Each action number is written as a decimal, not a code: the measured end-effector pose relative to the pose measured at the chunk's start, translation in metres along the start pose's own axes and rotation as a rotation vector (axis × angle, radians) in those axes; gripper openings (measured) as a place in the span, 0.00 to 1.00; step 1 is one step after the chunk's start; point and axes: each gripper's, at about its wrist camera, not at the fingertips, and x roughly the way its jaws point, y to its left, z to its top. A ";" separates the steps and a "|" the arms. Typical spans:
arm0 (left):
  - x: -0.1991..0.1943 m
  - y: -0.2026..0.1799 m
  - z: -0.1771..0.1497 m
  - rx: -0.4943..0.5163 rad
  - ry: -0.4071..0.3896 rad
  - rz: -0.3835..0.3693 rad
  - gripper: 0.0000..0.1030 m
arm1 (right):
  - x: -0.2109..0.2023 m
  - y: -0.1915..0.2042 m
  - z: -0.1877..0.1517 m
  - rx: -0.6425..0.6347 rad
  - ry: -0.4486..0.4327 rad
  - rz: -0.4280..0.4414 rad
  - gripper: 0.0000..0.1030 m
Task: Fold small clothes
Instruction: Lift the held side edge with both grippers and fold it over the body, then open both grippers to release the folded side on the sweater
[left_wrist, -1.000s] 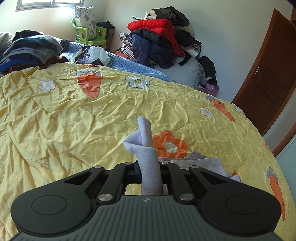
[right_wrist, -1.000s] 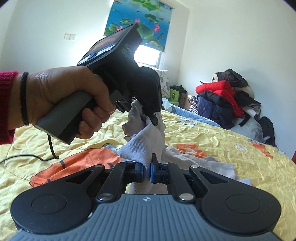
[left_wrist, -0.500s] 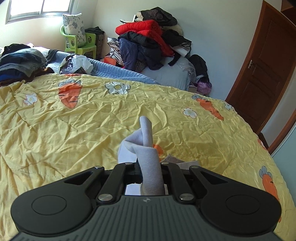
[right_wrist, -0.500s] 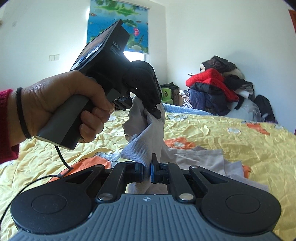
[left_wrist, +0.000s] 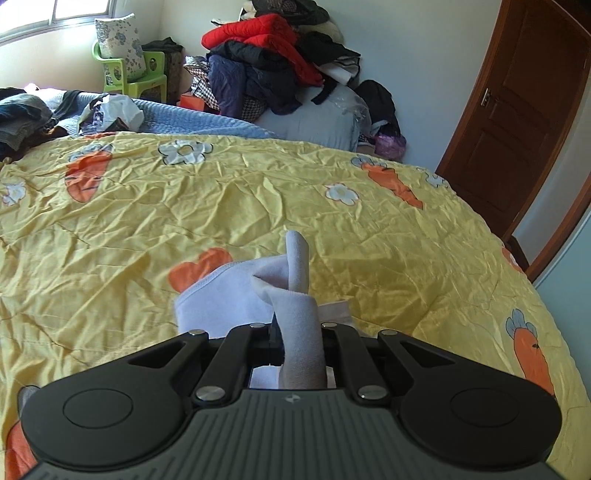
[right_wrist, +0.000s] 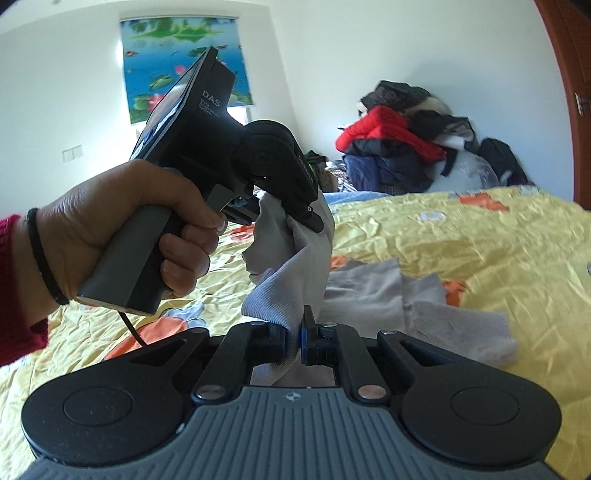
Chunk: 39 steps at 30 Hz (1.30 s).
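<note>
Two grippers are clamped on one pale grey garment (right_wrist: 295, 266), which is held lifted above the yellow carrot-print bedspread (left_wrist: 147, 229) so that, by the look of it, an edge can be stretched between them for a fold. The left gripper (right_wrist: 295, 210), gripped by the left hand (right_wrist: 122, 229), is seen from the right wrist view pinching an upper bunch of the cloth, its jaws closed tight on the fabric. The right gripper (right_wrist: 294, 334) is shut on a lower edge of the same piece, with cloth squeezed between its blue-tipped pads. In the left wrist view, a twisted strip of the garment (left_wrist: 299, 295) is seen rising between the closed fingers. More grey cloth (right_wrist: 424, 302) is left lying flat on the bedspread just beyond; whether it is part of the held piece or a separate item cannot be told. No container is seen; unfolded clothes are only heaped in a pile (left_wrist: 269, 59) by the far wall.
</note>
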 end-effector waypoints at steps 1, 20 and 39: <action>0.003 -0.003 -0.001 0.005 0.006 0.002 0.06 | 0.000 -0.004 -0.001 0.014 0.002 -0.001 0.10; 0.047 -0.048 -0.018 0.077 0.089 0.043 0.08 | 0.011 -0.069 -0.025 0.313 0.085 0.052 0.12; 0.047 -0.074 -0.014 0.130 0.023 0.092 0.76 | 0.010 -0.090 -0.036 0.428 0.129 0.062 0.29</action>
